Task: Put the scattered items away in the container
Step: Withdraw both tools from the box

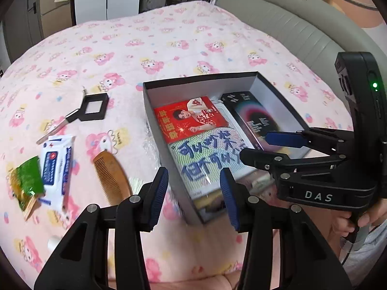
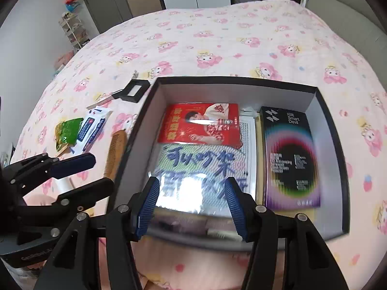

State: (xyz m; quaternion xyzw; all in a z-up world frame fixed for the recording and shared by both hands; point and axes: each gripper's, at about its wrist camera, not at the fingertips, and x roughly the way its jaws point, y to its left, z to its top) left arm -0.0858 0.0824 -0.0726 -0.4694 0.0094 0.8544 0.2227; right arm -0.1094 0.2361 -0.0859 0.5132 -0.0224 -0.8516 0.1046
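Bright even light, fisheye warp, motion blur

Pink bed, box, comb, wipes

Open quilt beyond the box lies free (comb and wipes crowd its left).

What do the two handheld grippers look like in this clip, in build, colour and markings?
Both the left gripper and the right gripper are black linkage frames with silver rivets and ribbed blue pads. In the left wrist view, the right gripper's body carries white "DAS" lettering and a green indicator light. A grey sleeve shows by the hand holding it.
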